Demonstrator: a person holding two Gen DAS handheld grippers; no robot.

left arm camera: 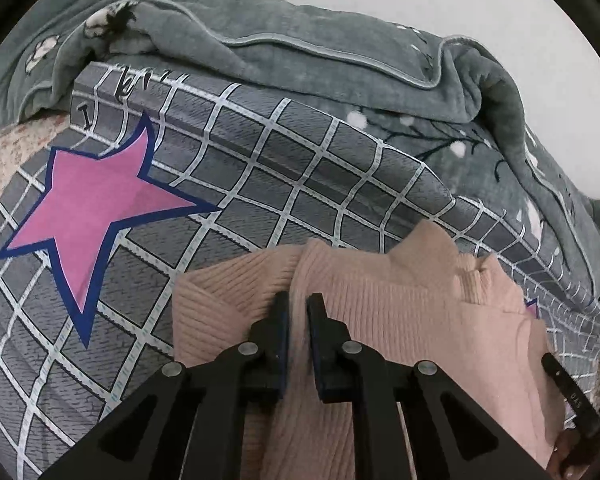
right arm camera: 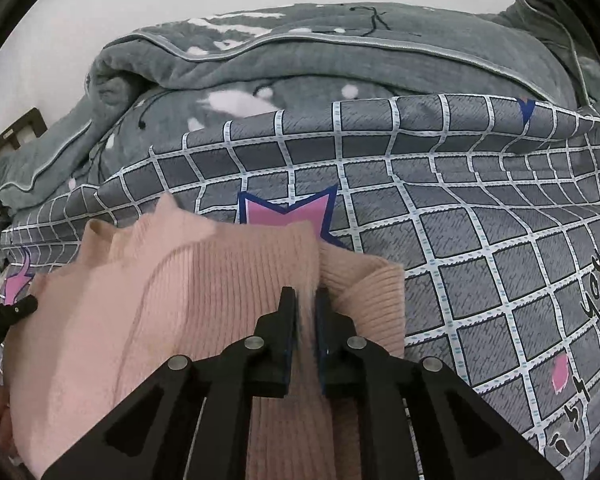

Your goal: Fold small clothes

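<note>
Checked quilt [left arm camera: 284, 152] under pink sweater [left arm camera: 420, 300]; grey blanket [left arm camera: 300, 48] behind.

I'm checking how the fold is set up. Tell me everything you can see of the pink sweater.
The pink sweater is a pale pink, ribbed knit with a raised collar. It lies rumpled on the grey checked bedcover, one sleeve doubled across its body. The left hand-held gripper and the right hand-held gripper are each shut on a pinch of its fabric. Its lower part is out of view.

sweater [left arm camera: 400, 300] lower part hidden, perhaps cut off
</note>
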